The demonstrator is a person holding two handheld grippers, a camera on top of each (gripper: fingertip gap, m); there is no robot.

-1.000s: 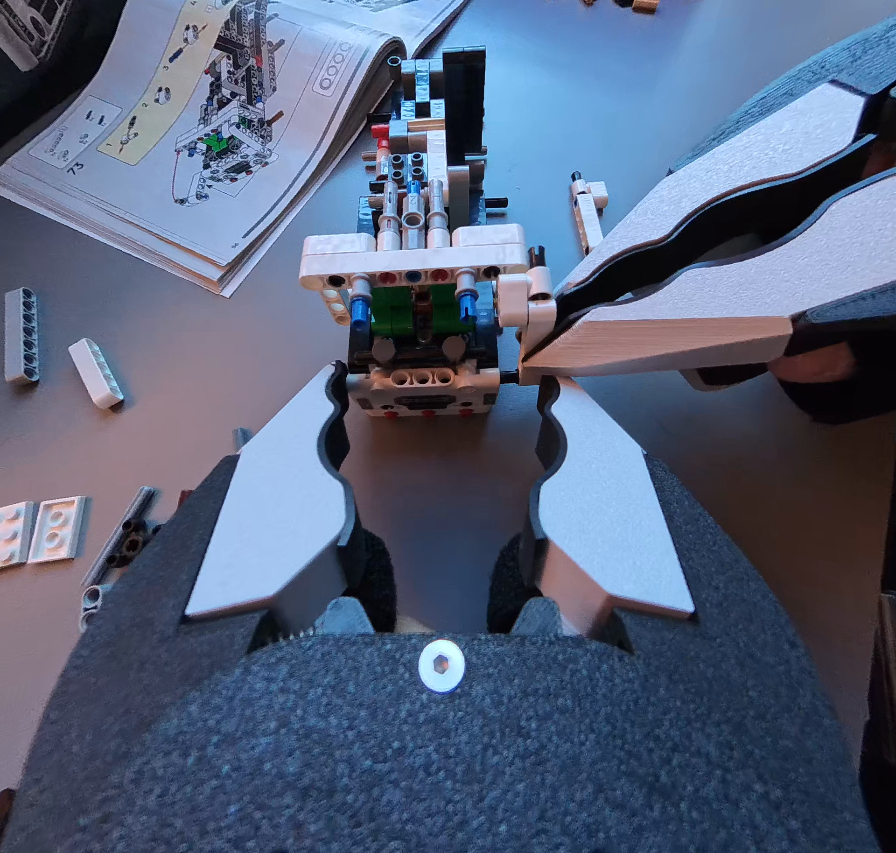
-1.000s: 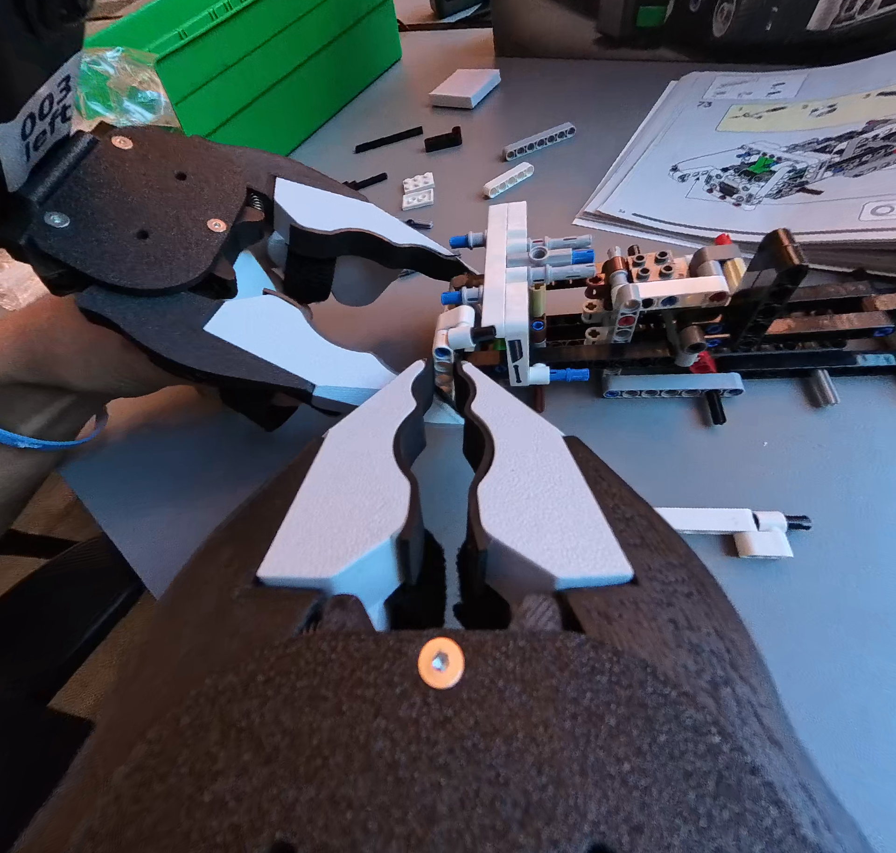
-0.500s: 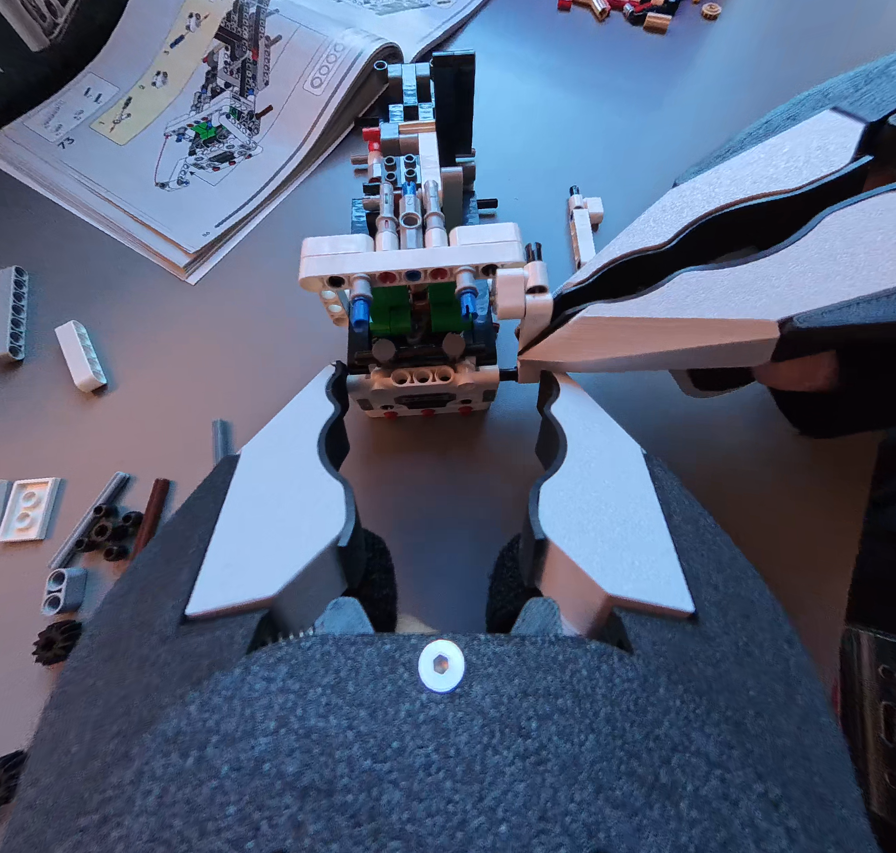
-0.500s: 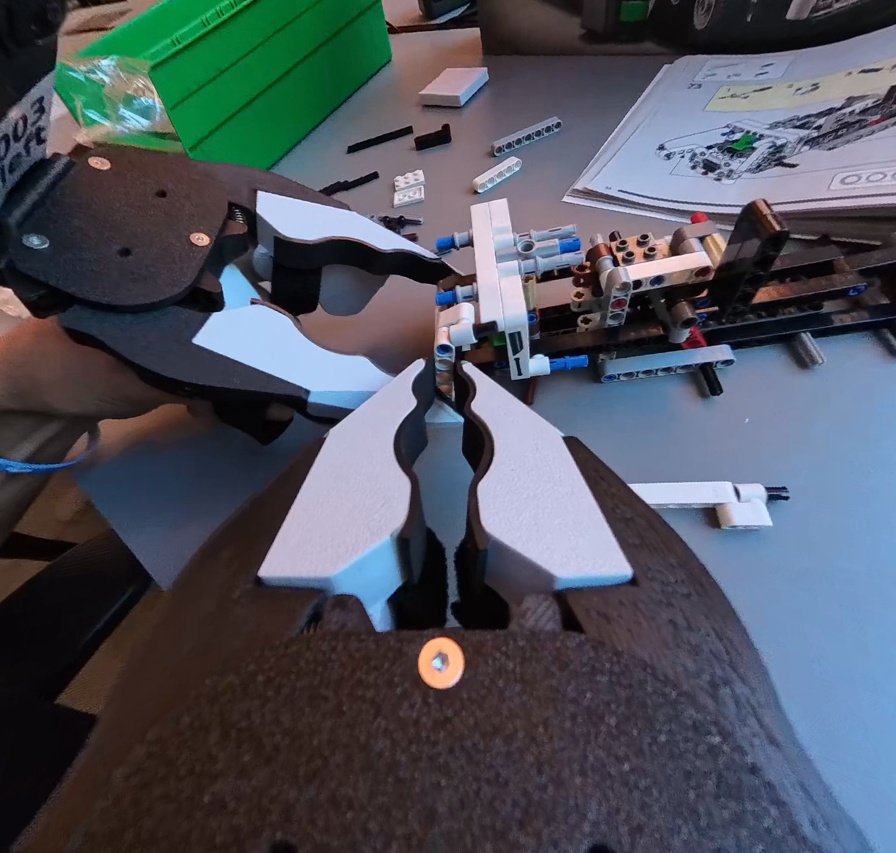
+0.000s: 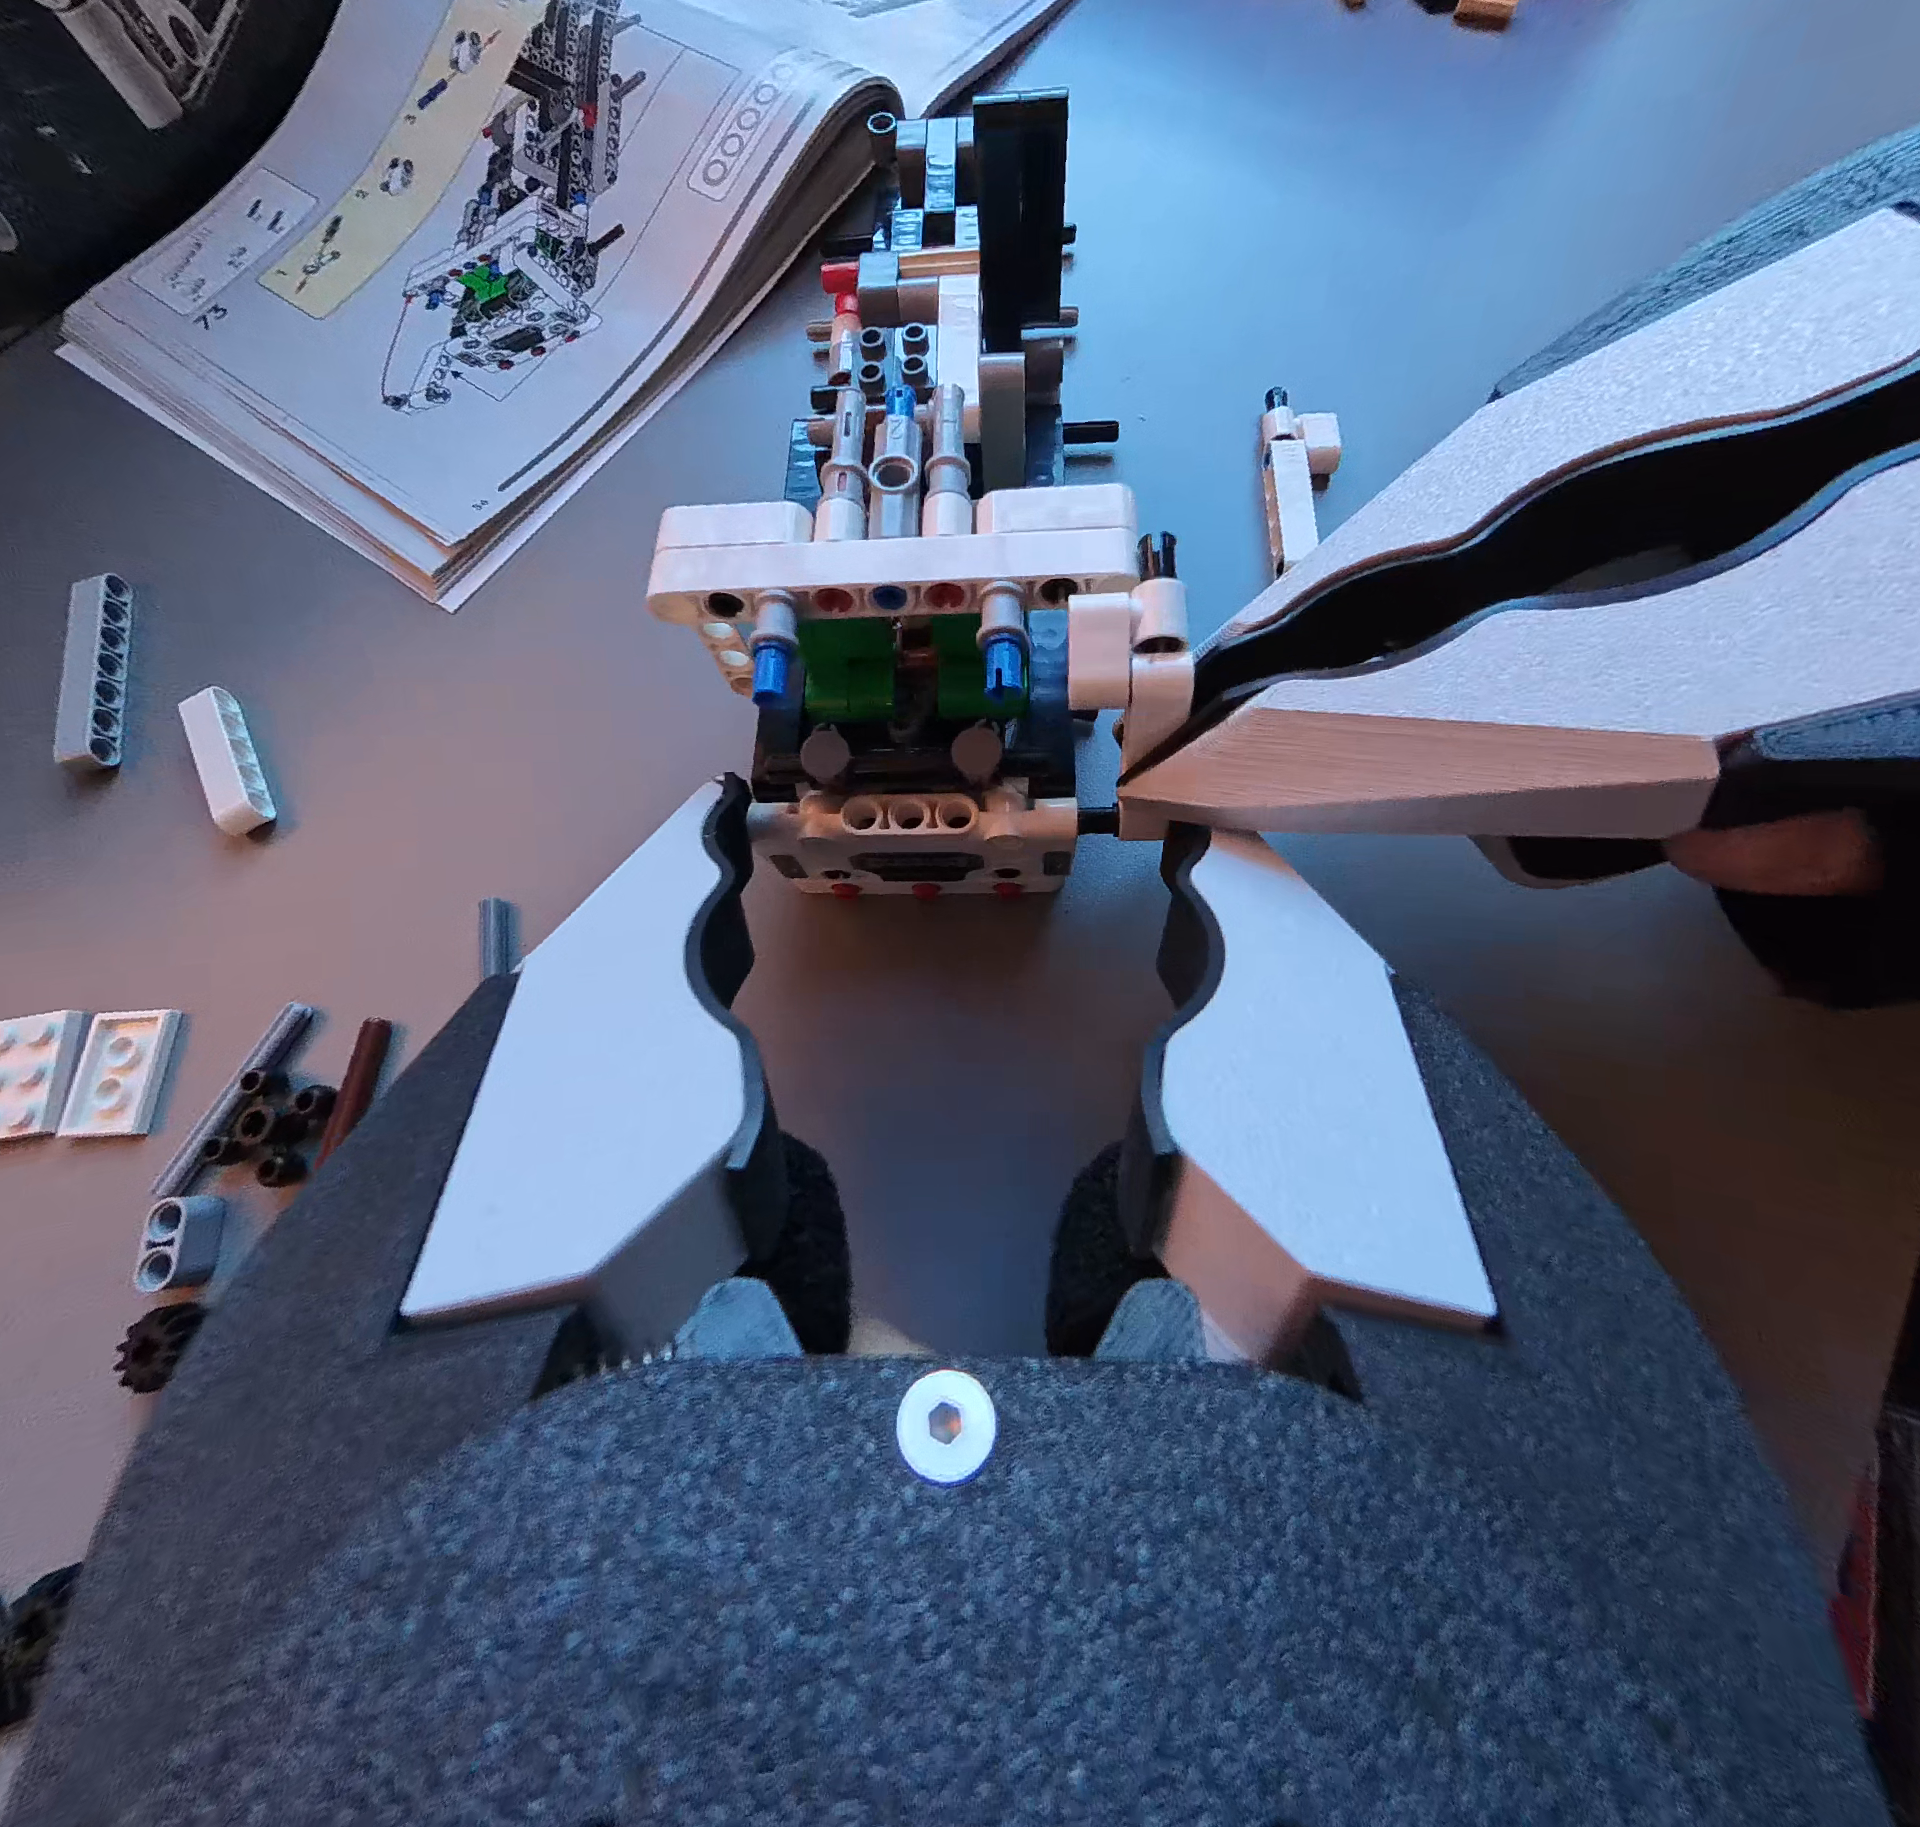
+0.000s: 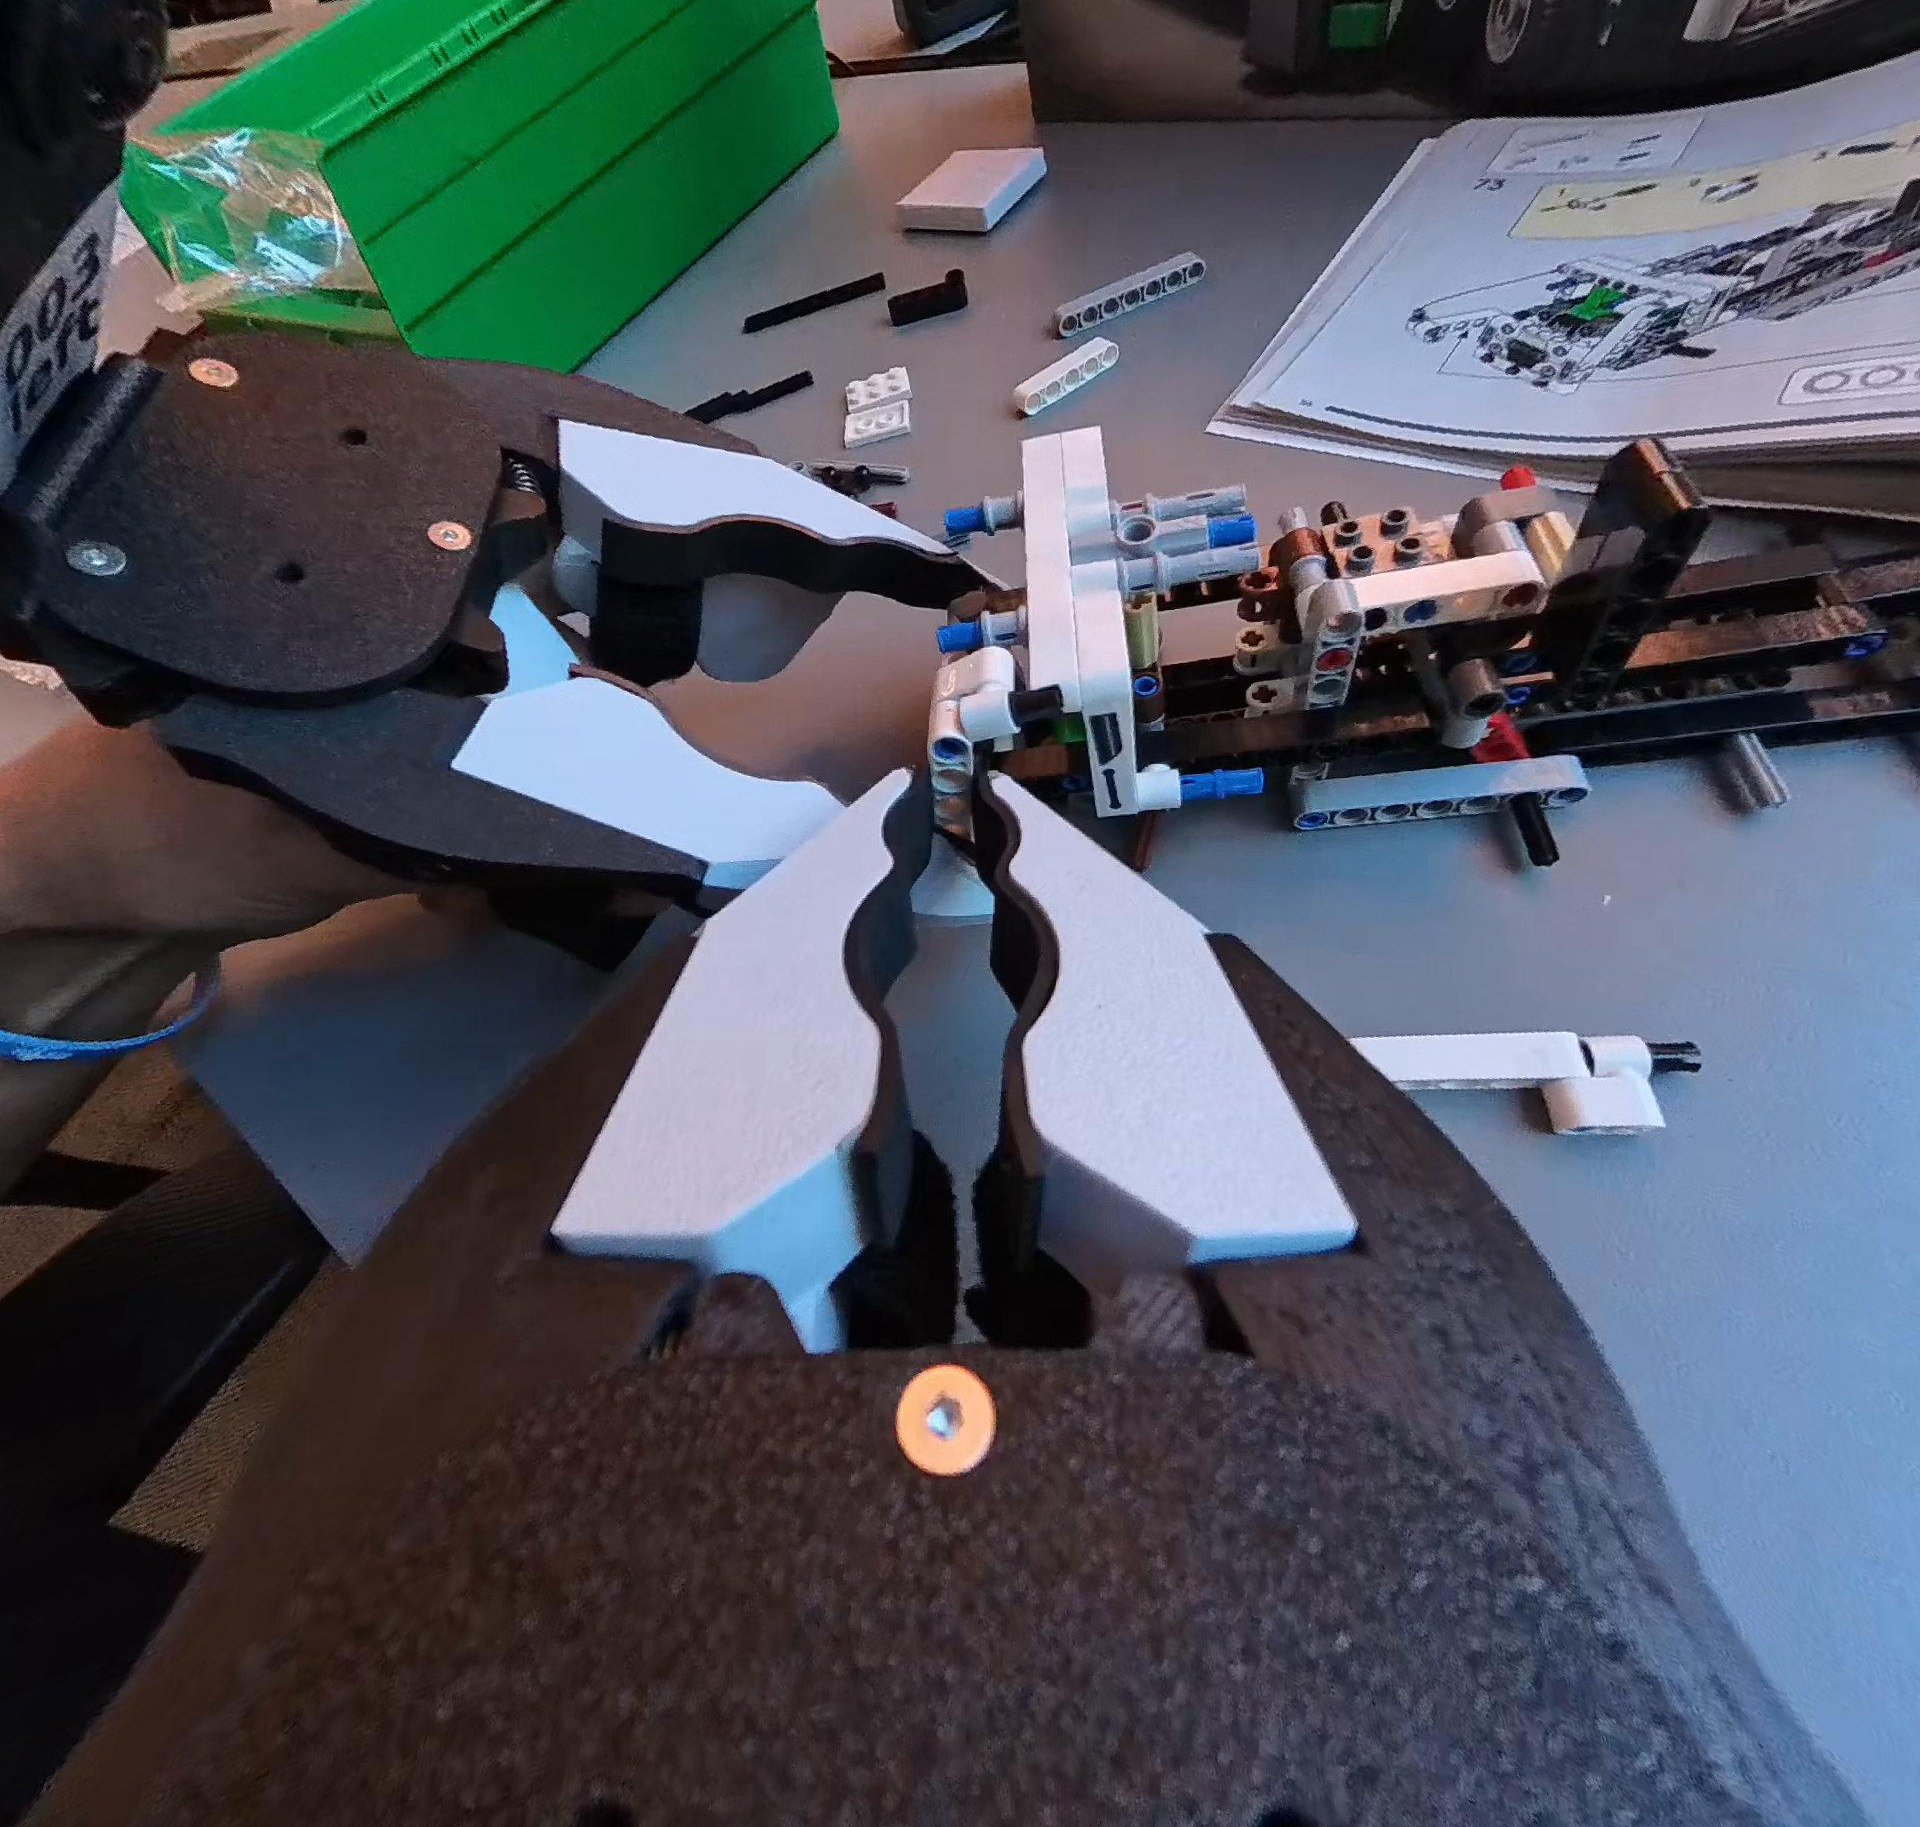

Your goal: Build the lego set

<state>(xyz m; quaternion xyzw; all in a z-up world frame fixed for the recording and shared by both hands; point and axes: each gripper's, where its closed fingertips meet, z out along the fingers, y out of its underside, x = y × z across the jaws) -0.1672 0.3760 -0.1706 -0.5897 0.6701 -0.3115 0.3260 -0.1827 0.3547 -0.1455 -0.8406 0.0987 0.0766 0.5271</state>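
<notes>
Lego chassis (image 5: 914, 655) sits mid-frame on grey counter (image 5: 1351, 250), nose end toward left wrist cam. Left tool (image 5: 940, 827) spread wide, tips flanking nose, not gripping. Right tool (image 6: 954, 806) comes in from right of frame, pinching white elbow connector (image 6: 961, 728) at front corner of chassis. Open manual (image 5: 499, 219) upper left, loose white arm piece (image 6: 1507, 1076) right of frame, green bin (image 6: 540, 125) upper left.

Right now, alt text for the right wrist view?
The right gripper is shut on a small white connector piece at the near end of a long partly built Lego chassis. The open left gripper reaches that same end from the left, with an open instruction booklet and green bin behind.
</notes>
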